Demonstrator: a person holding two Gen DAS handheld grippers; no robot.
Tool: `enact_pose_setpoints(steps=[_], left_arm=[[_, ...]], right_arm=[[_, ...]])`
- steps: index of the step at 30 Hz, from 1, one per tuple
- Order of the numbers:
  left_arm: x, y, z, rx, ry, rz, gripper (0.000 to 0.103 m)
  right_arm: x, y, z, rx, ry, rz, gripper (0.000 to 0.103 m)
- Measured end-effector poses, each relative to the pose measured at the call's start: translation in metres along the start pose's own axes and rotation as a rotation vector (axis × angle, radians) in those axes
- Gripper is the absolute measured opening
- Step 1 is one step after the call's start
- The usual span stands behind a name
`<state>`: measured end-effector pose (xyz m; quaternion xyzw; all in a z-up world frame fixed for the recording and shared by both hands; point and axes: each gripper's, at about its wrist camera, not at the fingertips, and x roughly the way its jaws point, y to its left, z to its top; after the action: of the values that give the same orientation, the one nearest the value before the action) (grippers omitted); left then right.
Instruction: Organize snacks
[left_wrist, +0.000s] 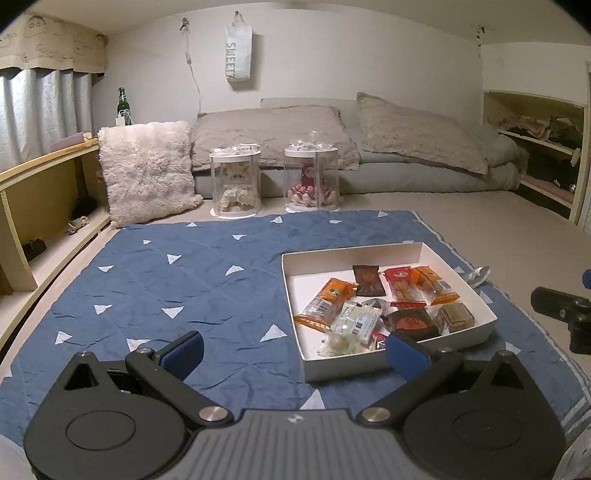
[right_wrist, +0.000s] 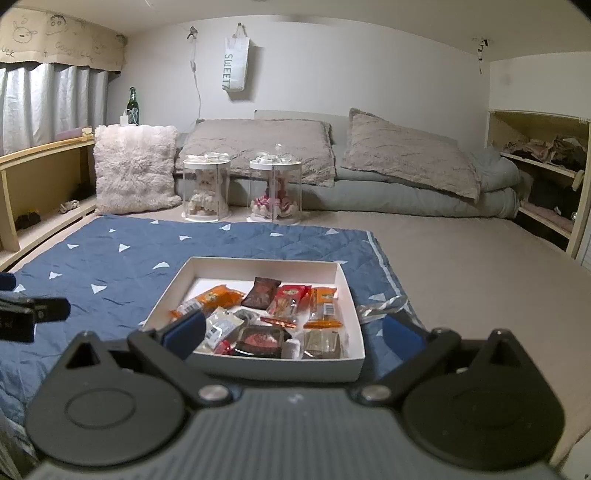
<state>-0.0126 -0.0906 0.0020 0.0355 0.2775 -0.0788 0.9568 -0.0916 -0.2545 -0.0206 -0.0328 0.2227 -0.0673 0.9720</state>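
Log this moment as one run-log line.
left gripper: open, empty | right gripper: open, empty | snacks: in white box | silver wrapper: outside on blue mat

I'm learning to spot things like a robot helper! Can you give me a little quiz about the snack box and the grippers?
1. True or false: the white box sits on the blue mat.
2. Which packet lies nearest the box's far wall? A) dark brown packet B) the green one C) the purple one
3. Fill in: both the left gripper and the right gripper are ____ and holding nothing.

Key:
1. True.
2. A.
3. Open. Also, a clear silvery wrapper lies on the mat outside the box, on its right.
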Motion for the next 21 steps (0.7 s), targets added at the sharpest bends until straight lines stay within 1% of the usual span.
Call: enact_pose_setpoints(steps=[21], left_arm=[[0.003,0.003,0.001,-0.017,0.004,0.001,0.103]], right_arm=[[0.014,0.008,0.001,-0.032,0.013,0.015,0.102]])
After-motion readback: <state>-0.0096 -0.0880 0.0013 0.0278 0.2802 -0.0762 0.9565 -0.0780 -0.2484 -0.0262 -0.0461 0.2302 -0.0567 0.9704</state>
